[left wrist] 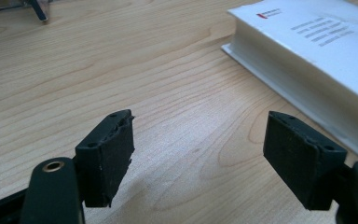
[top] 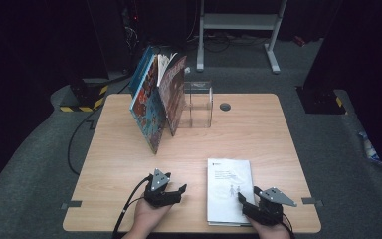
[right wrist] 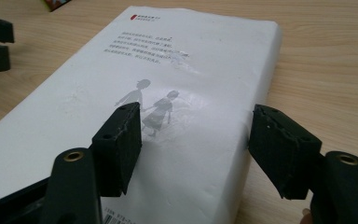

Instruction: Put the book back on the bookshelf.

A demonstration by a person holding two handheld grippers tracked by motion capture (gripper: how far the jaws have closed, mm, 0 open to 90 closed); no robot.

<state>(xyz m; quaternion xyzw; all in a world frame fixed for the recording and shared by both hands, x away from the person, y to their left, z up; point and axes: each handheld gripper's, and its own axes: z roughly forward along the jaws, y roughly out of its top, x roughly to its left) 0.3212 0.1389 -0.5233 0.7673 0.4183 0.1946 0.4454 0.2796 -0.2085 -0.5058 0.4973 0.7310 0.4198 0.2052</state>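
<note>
A white book (top: 229, 186) lies flat, back cover up, on the near right part of the wooden table (top: 119, 164). In the right gripper view the white book (right wrist: 168, 74) shows grey text and a drawing of two children. My right gripper (top: 248, 195) hovers low over its near right corner, and its jaws stand open (right wrist: 196, 135): one over the cover, the other past the book's right edge. My left gripper (top: 179, 191) rests open just left of the book, with bare table between its jaws (left wrist: 198, 140). The book's thick page edge (left wrist: 279, 70) lies ahead to its right.
Three colourful picture books (top: 154, 99) stand leaning against a clear plastic stand (top: 199, 102) at the table's far middle. A grey cable grommet (top: 225, 106) sits behind it. A white metal frame (top: 238, 22) stands on the dark floor beyond the table.
</note>
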